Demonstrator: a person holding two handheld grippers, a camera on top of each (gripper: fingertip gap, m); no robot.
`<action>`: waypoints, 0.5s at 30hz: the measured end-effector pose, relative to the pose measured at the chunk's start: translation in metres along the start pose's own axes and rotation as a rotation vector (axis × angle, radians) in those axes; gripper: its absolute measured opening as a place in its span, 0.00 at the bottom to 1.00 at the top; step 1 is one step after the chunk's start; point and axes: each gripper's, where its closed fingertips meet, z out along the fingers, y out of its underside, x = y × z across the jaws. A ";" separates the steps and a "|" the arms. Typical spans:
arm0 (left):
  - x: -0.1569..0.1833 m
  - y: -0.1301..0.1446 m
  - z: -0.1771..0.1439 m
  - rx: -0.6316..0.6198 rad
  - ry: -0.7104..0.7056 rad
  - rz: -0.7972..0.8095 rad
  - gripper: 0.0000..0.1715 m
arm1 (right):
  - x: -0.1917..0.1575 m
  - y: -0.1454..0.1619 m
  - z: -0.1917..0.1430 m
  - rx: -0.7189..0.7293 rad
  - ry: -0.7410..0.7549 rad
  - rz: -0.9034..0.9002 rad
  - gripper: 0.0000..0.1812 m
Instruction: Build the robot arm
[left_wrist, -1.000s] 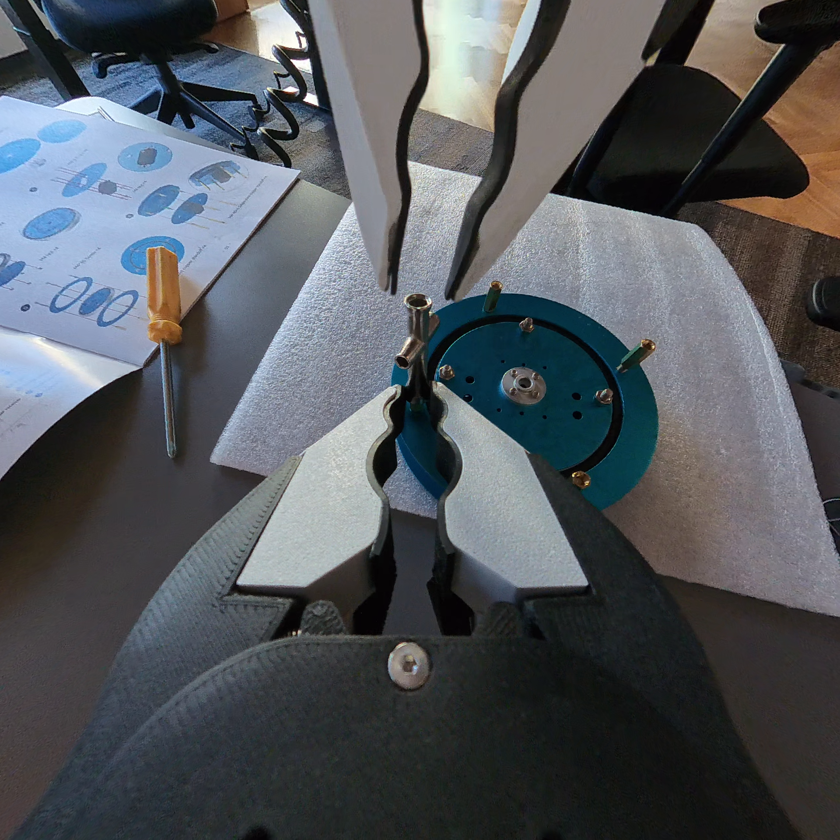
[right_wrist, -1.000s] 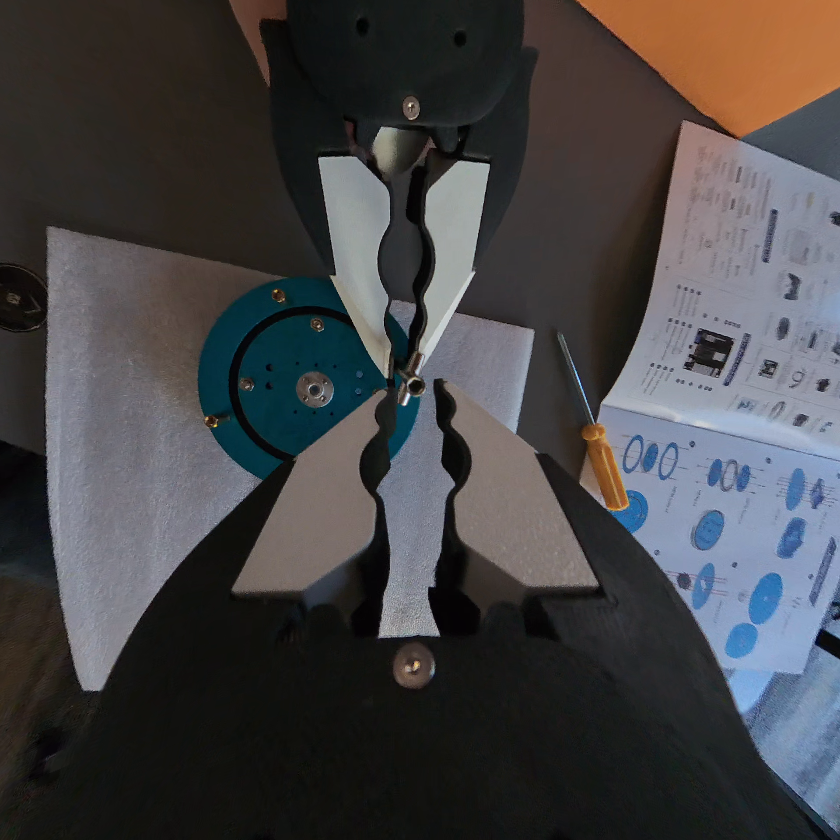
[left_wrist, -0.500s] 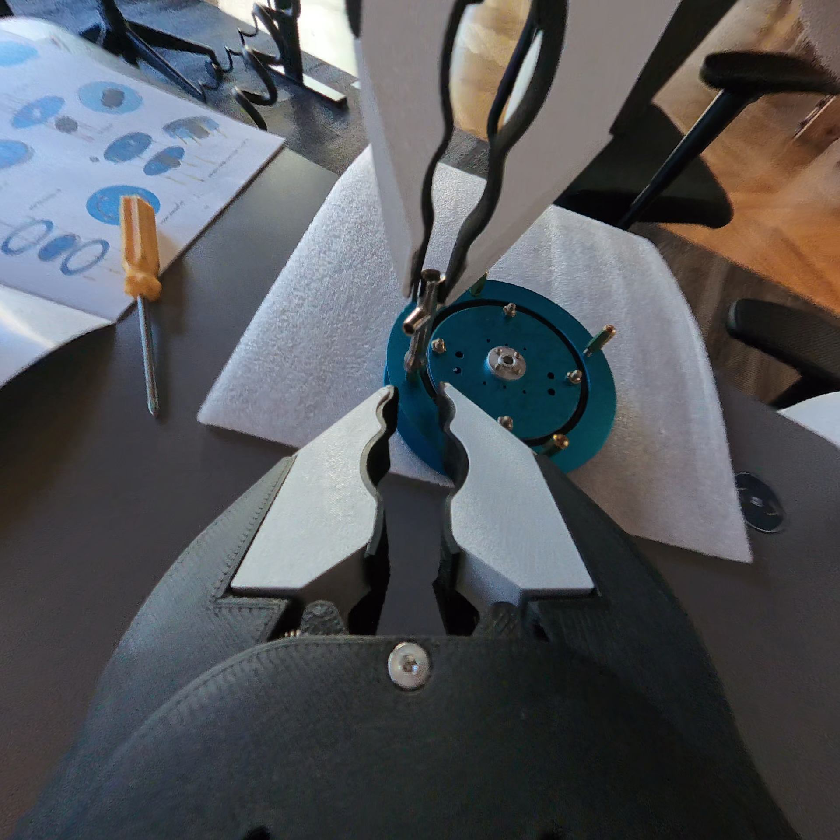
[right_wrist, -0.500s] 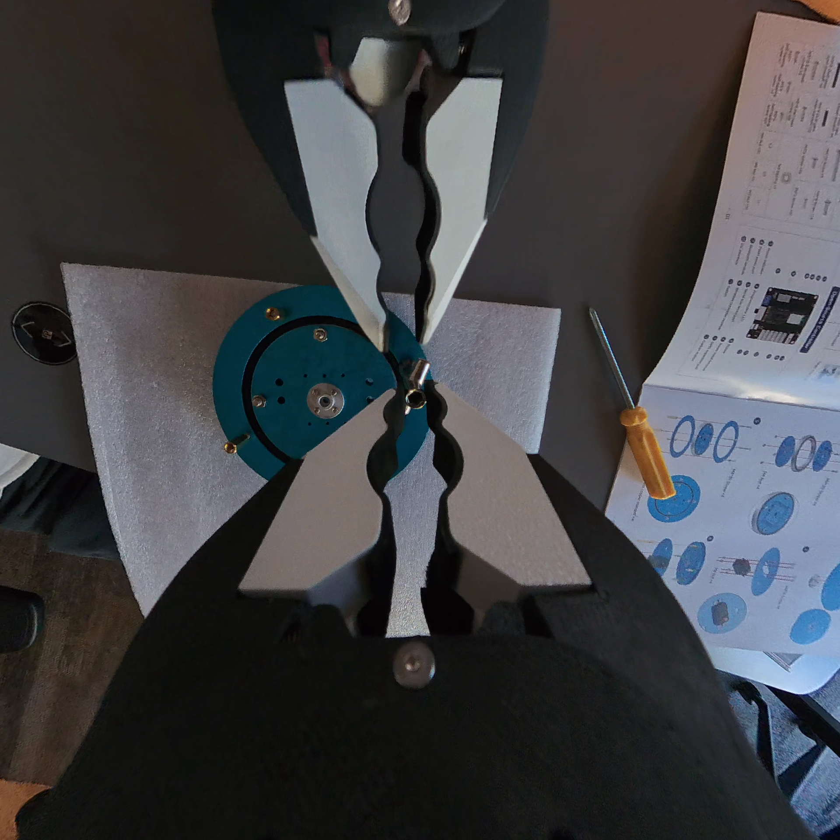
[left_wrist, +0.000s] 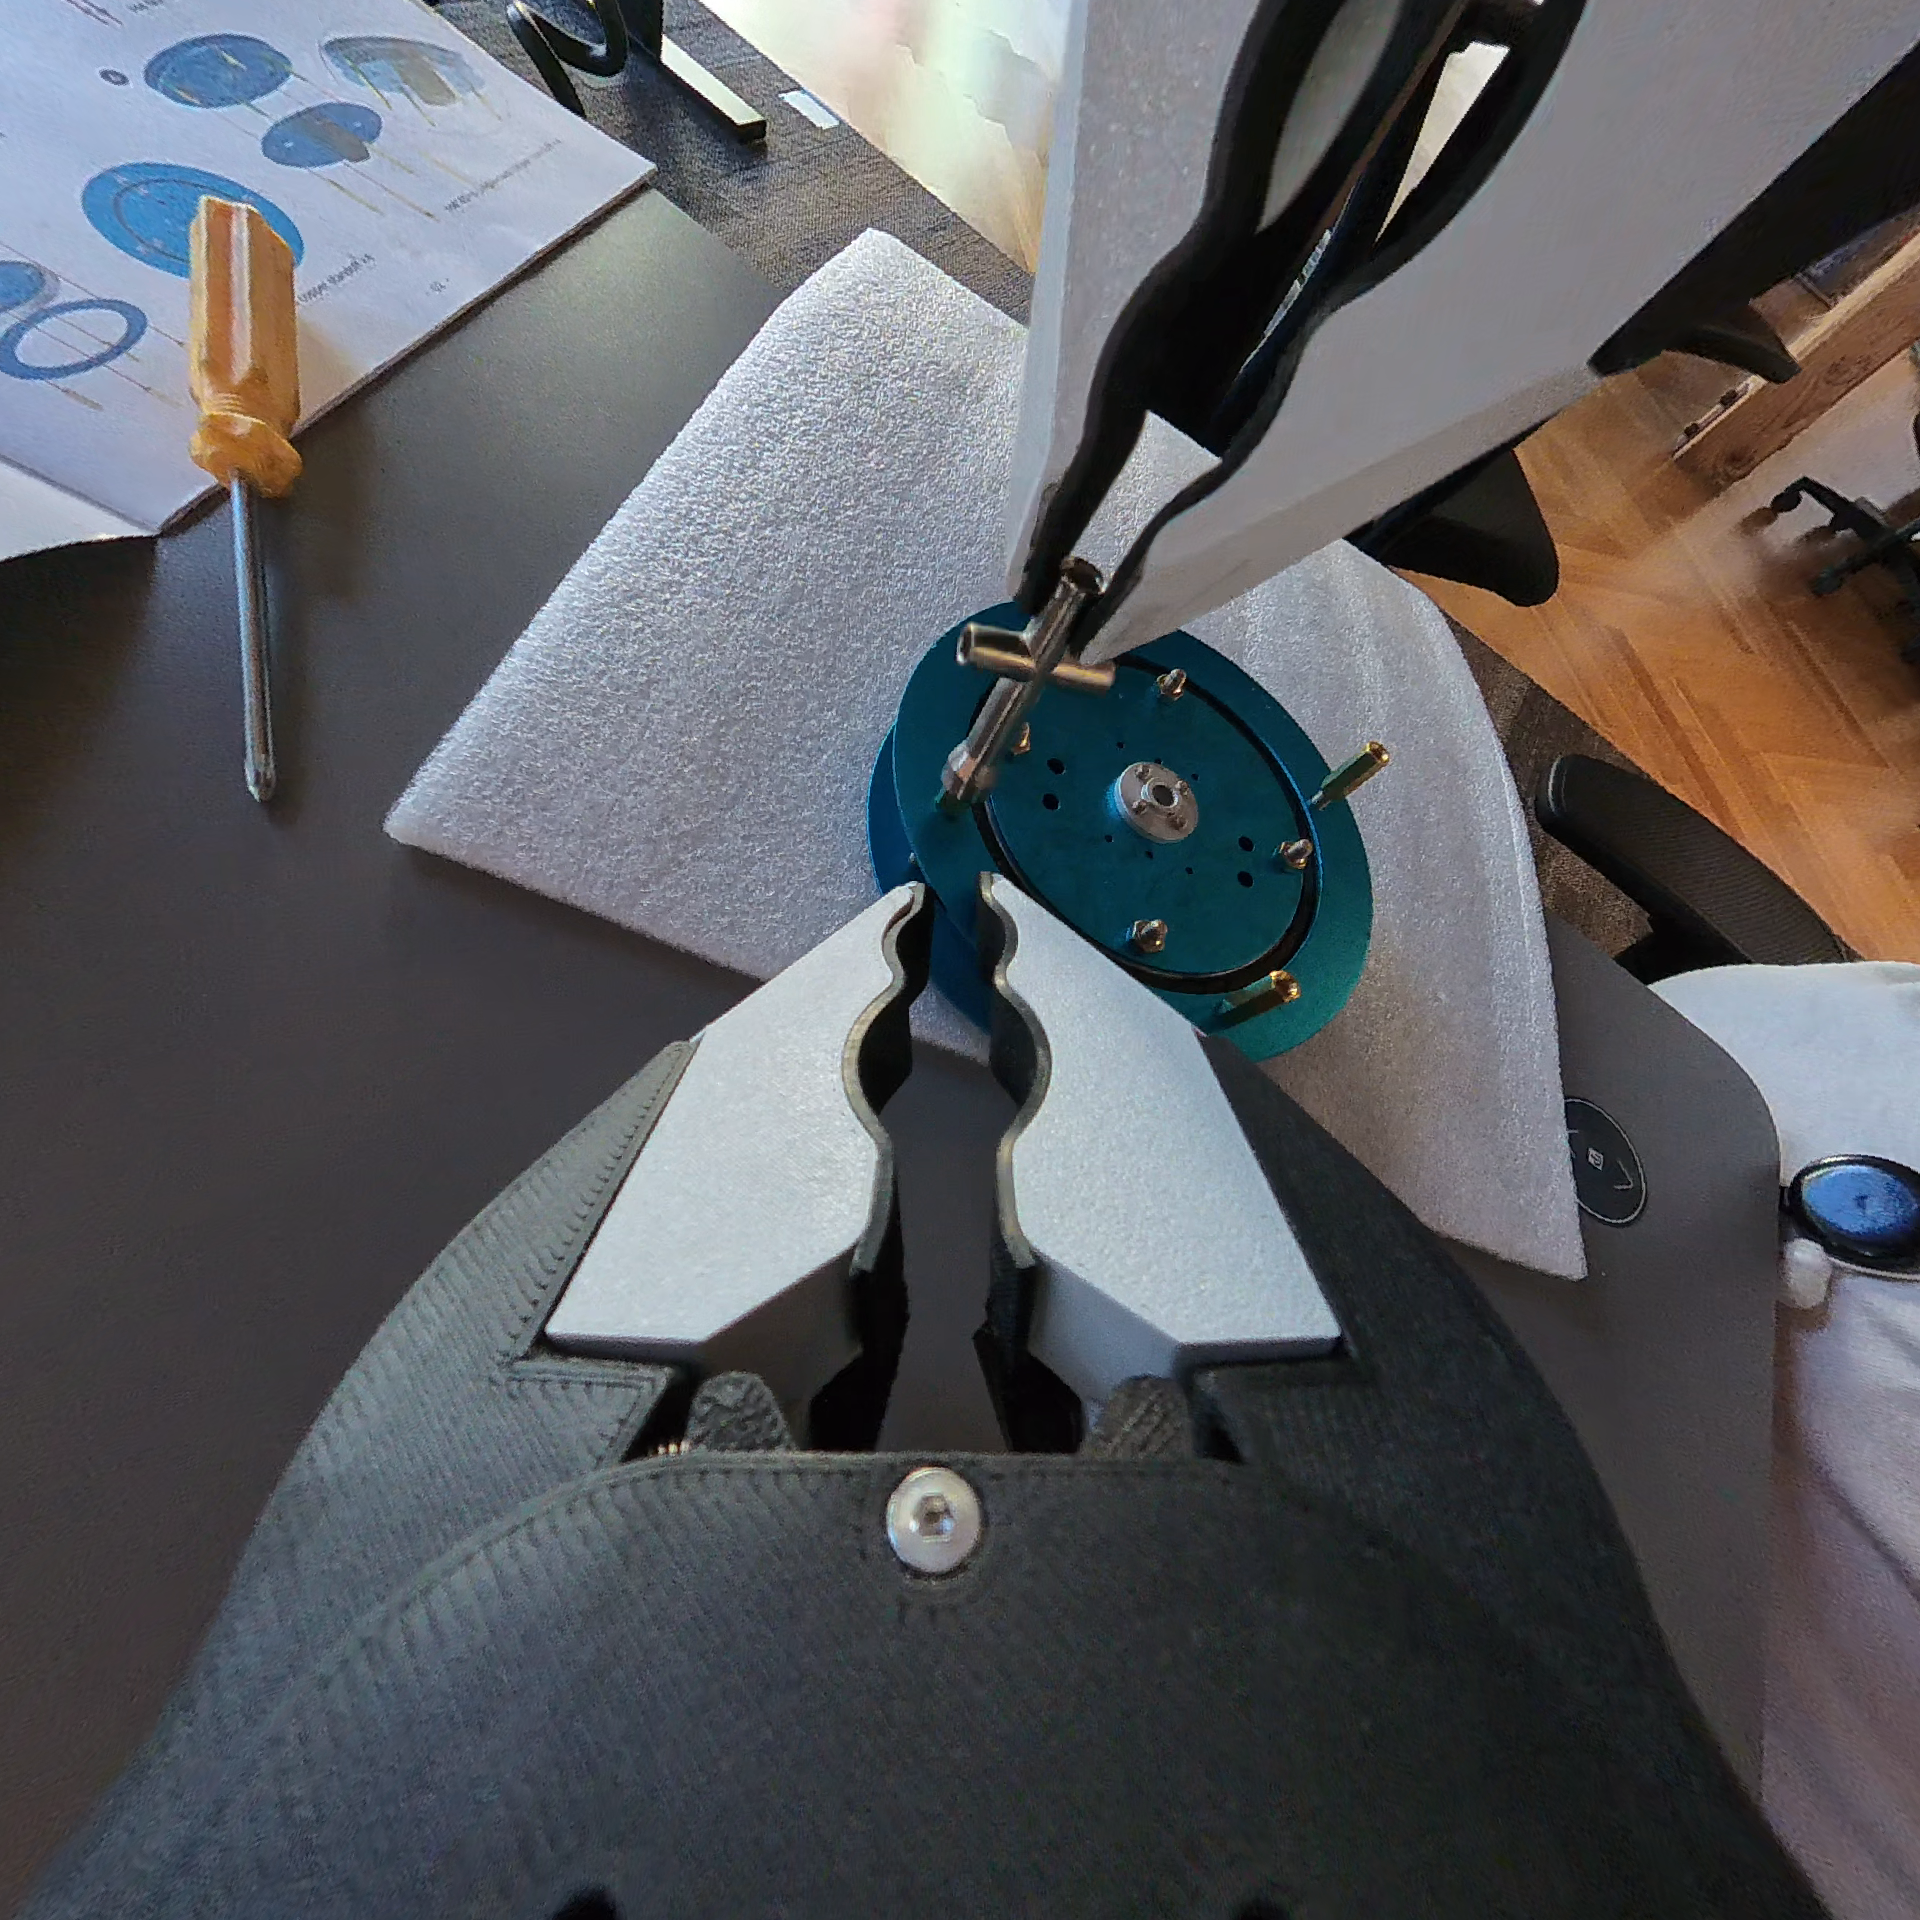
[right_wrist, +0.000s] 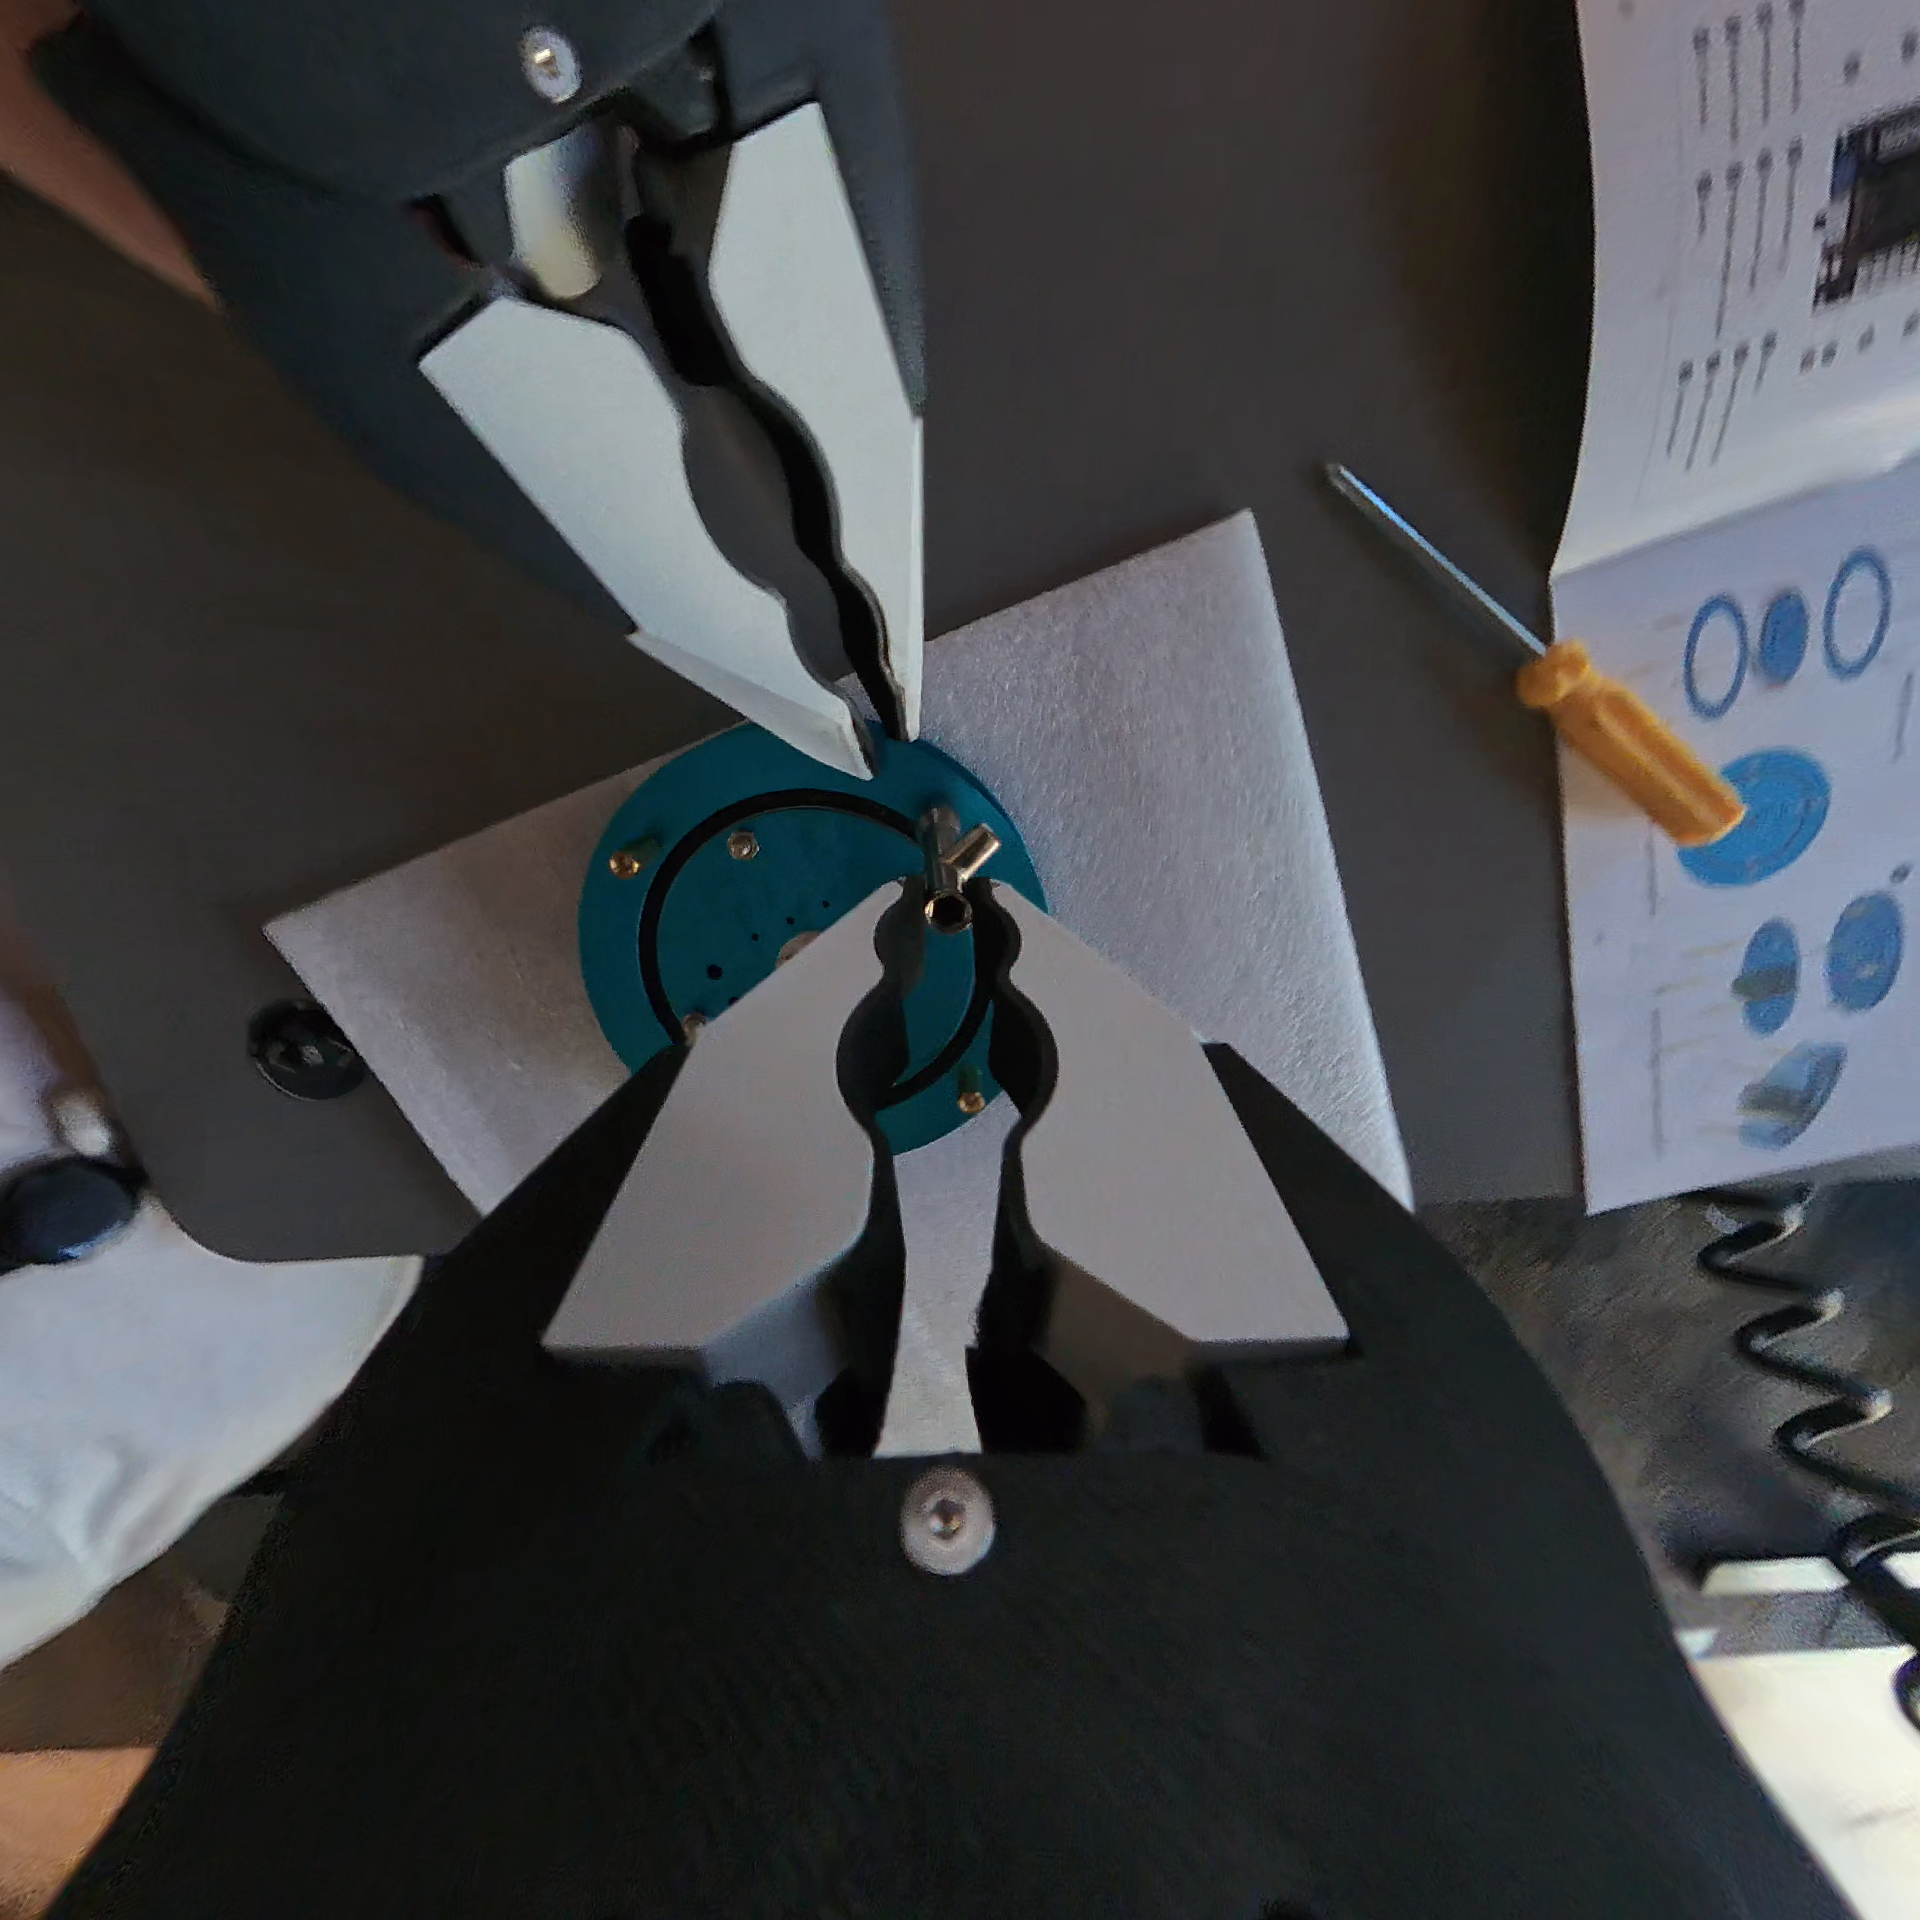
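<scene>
The left gripper is clenched on the near edge of the teal disc, fingertips pinching the rim at frame centre; this grip appears to steady the disc on the foam sheet. In the right wrist view the same gripper enters from the upper left and meets the disc at its top edge. The right gripper grasps a metal cross wrench by one arm, tips just above frame centre. In the left wrist view this gripper descends from the upper right and the wrench slants down-left, its lower socket seated over a standoff at the disc's left rim, apparently aligned to turn it. Two further brass-tipped standoffs project from the right and lower rim. An orange screwdriver lies at upper left, well apart, its handle over a printed sheet. All rest on a dark table.
</scene>
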 end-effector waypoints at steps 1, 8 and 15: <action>0.000 0.000 0.000 -0.001 -0.004 0.003 0.04 | 0.001 0.001 0.000 -0.014 0.009 0.052 0.04; 0.000 -0.001 0.001 0.002 -0.035 0.038 0.04 | 0.001 -0.003 0.000 -0.031 0.026 0.255 0.04; 0.000 -0.001 0.001 -0.001 -0.036 0.046 0.04 | 0.001 -0.003 -0.003 -0.018 -0.015 0.242 0.04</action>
